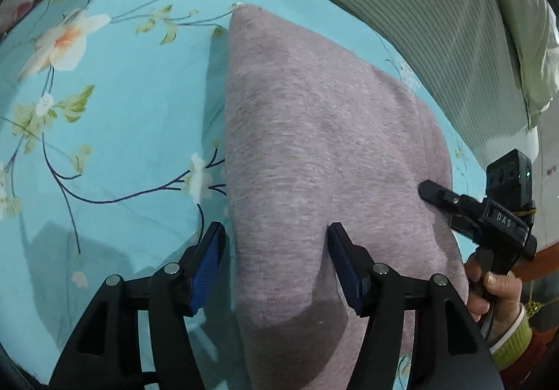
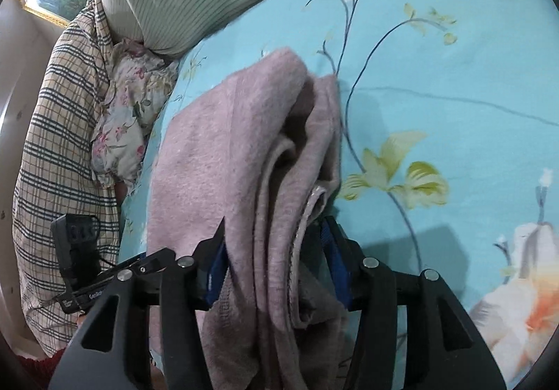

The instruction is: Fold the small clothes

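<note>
Garment [image 2: 244, 152] between right fingers [image 2: 335, 250], partly between left fingers [image 1: 346, 260].

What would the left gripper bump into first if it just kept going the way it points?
Most likely the pink garment: the left gripper points down at its edge, one finger over it, the other over the sheet. Depth is unclear.

garment [image 1: 314, 152]: folded, on floral sheet [image 1: 122, 110] | left gripper [image 1: 276, 250]: fingers parted over its edge
</note>
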